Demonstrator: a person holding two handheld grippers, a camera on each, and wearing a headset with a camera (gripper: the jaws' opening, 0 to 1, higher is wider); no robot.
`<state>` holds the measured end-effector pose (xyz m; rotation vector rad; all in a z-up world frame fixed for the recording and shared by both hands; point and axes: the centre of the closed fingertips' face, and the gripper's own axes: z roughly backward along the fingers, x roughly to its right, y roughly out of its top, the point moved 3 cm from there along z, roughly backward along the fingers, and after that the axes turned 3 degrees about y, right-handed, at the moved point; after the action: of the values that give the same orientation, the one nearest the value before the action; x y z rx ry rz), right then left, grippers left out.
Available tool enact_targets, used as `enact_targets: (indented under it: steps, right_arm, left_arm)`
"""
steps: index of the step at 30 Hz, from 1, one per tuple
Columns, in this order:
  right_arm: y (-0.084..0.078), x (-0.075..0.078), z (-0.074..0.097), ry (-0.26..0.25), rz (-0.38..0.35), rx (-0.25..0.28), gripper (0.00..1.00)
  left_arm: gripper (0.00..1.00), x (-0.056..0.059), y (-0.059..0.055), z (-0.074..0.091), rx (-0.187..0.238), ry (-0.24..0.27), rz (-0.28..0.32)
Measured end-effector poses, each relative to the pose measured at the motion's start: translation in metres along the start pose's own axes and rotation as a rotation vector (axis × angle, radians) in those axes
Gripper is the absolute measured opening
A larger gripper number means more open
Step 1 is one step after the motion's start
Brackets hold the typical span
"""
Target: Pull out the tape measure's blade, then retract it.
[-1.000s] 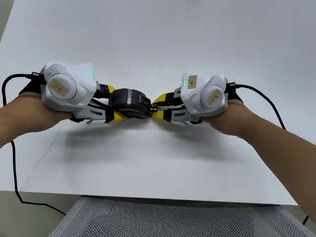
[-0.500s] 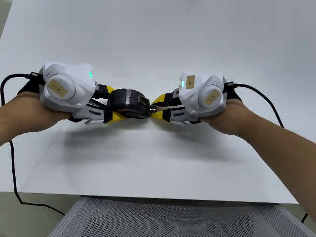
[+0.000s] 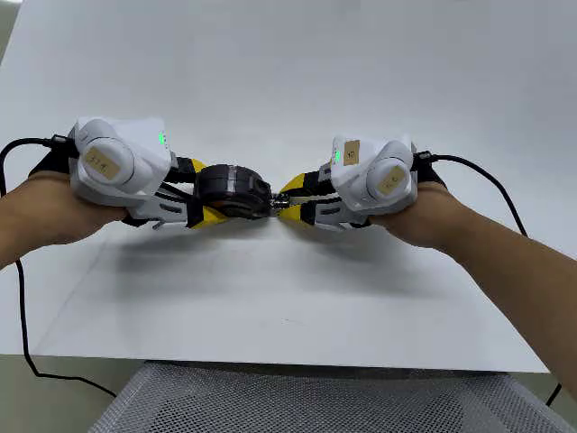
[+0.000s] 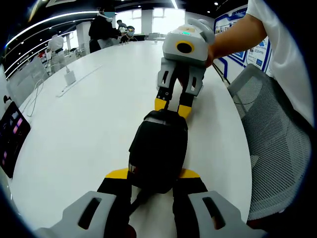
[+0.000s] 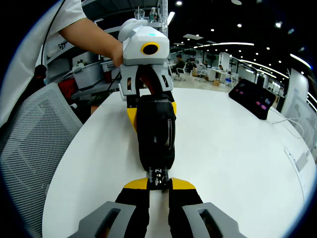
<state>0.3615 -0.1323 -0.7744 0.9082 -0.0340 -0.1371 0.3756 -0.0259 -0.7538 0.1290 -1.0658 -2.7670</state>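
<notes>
A black tape measure [image 3: 233,188] hangs just above the white table [image 3: 297,81] between both grippers. My left gripper [image 3: 206,191] is shut on its case, with the yellow fingertips [image 4: 118,173] pressing both sides of the case [image 4: 158,148]. From the opposite side my right gripper [image 3: 288,200] is shut on the blade's end hook [image 5: 157,176], right at the mouth of the case [image 5: 156,131]. A very short piece of blade [image 3: 276,204] shows between case and right jaws. In the left gripper view the right gripper [image 4: 171,105] faces me; in the right gripper view the left gripper [image 5: 151,111] does.
A grey mesh chair [image 3: 297,397] stands at the table's near edge. Black cables [image 3: 22,298] trail off both grippers. A dark tablet [image 5: 252,101] and a small white device [image 4: 69,77] lie far off on the table. People stand at the far end [image 4: 106,27].
The grippers have drawn slightly apart, left going left and right going right. A short gap with a bit of blade has opened between the case and the right jaws.
</notes>
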Motion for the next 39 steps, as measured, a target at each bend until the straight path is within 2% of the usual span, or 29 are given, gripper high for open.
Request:
enact_targets:
  steps: [23,39]
  right_arm:
    - [-0.013,-0.004,0.023,-0.008,-0.025,-0.018,0.10]
    - [-0.018,-0.005,0.032,-0.005,-0.043,-0.034,0.10]
  left_arm:
    - [0.26,0.000,0.000,0.000,0.000,-0.008,0.003]
    - [0.26,0.000,0.000,0.000,0.001,-0.009,0.004]
